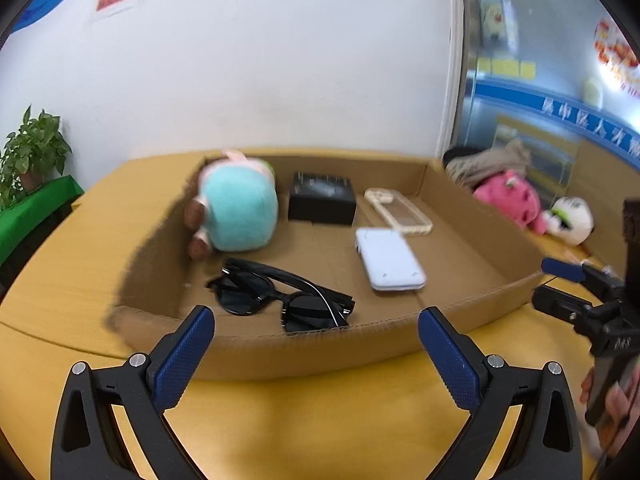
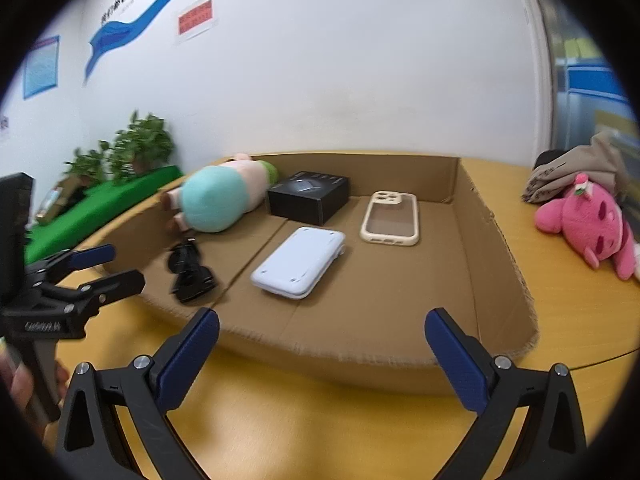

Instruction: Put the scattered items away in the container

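A shallow cardboard tray (image 1: 320, 354) (image 2: 360, 356) sits on the yellow table. Inside lie a teal plush toy (image 1: 240, 212) (image 2: 216, 200), a black box (image 1: 322, 200) (image 2: 308, 196), a beige phone case (image 1: 400, 212) (image 2: 390, 220), a white power bank (image 1: 390, 266) (image 2: 298, 262) and black sunglasses (image 1: 280, 296) (image 2: 190, 270). Outside, to the right, rest a pink plush (image 1: 516, 200) (image 2: 588, 220) and a white plush (image 1: 572, 220). My left gripper (image 1: 316, 316) (image 2: 124, 266) and right gripper (image 2: 322, 316) (image 1: 548, 284) hover open and empty before the tray's near wall.
A heap of grey-beige fabric (image 1: 488, 160) (image 2: 572, 172) lies behind the pink plush. Potted plants (image 1: 32, 148) (image 2: 140, 144) stand on a green-covered surface at the left. A white wall runs behind the table, with a glass partition at the right. A hand holds each gripper.
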The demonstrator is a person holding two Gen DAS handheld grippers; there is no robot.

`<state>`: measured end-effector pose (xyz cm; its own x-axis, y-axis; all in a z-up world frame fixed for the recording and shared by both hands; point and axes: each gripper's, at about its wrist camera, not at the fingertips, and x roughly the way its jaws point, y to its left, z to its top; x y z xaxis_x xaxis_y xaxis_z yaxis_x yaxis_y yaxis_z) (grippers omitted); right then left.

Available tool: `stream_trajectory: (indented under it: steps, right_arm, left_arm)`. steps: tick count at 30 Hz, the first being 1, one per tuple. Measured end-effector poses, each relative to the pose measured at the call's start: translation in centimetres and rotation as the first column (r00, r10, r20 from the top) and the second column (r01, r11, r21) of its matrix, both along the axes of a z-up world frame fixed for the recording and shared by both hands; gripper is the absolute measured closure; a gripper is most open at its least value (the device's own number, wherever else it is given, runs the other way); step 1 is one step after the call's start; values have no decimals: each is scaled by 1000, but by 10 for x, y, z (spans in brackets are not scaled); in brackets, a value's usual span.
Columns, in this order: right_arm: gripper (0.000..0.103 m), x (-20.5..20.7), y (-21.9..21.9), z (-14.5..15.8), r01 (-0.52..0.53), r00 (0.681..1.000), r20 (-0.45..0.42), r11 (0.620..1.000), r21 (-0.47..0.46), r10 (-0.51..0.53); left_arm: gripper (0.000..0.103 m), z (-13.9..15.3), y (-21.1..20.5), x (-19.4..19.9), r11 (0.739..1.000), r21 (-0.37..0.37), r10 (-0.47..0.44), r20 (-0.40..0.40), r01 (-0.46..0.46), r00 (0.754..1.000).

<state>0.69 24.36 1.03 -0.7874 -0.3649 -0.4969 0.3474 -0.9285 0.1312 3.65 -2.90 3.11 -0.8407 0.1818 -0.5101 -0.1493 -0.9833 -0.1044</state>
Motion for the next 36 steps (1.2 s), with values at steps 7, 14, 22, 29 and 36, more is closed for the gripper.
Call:
stream_trajectory:
  steps: [7, 14, 22, 29, 36]
  right_arm:
    - [0, 30, 97, -32, -105, 968, 238, 988, 114, 75]
    - [0, 43, 168, -66, -177, 923, 377, 949, 260, 69]
    - [0, 33, 166, -47, -312, 918, 328, 915, 254, 223]
    - [0, 10, 170, -57, -357, 907, 324, 900, 250, 270]
    - [0, 14, 181, -71, -362, 906, 322, 899, 246, 276]
  left_arm:
    - [0, 3, -61, 42, 986, -157, -43, 95, 57, 995]
    - [0, -85, -111, 19, 977, -143, -84, 430, 159, 899]
    - [0, -99, -108, 7, 942, -137, -238, 367, 305, 899]
    - [0, -88, -126, -11, 935, -136, -256, 376, 327, 890]
    - [0, -85, -134, -20, 958, -139, -184, 374, 251, 909]
